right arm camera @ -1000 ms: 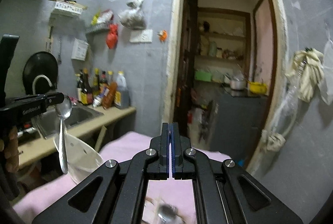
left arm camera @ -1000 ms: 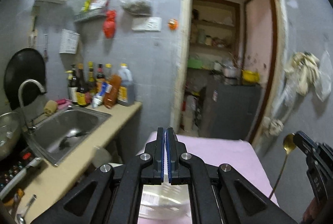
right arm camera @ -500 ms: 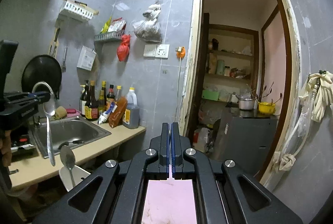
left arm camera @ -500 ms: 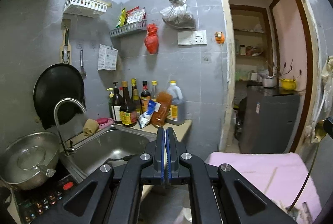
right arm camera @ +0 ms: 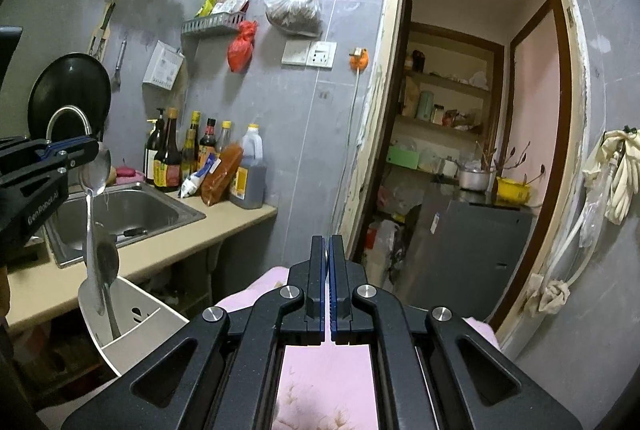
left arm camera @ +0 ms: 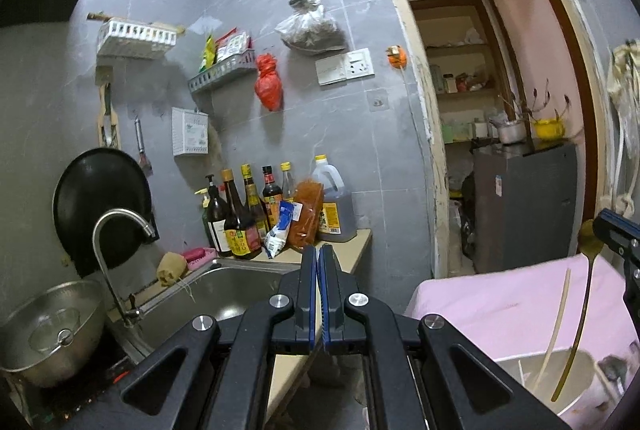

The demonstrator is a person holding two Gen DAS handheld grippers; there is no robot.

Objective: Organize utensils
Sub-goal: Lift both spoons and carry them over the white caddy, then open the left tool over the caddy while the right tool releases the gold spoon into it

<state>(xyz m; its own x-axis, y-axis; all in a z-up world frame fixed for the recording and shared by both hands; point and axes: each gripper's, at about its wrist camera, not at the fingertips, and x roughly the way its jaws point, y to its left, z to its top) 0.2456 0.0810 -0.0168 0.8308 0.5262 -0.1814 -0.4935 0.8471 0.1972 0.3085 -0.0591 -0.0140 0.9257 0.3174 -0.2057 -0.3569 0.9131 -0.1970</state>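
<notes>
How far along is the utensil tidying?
Done: one spoon stands in the white holder. In hand: the left gripper holds a silver spoon, the right gripper a gold spoon, both hanging over it. Left: drop both in.

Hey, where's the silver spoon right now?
In the right wrist view it hangs at far left, the silver spoon pinched by its bowl in the left gripper, handle down over the white holder.

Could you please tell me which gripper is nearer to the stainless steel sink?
Left. The left gripper, clamping a silver spoon, hangs close beside the stainless steel sink; the right gripper, clamping a gold spoon, is farther off above the pink tablecloth.
</notes>
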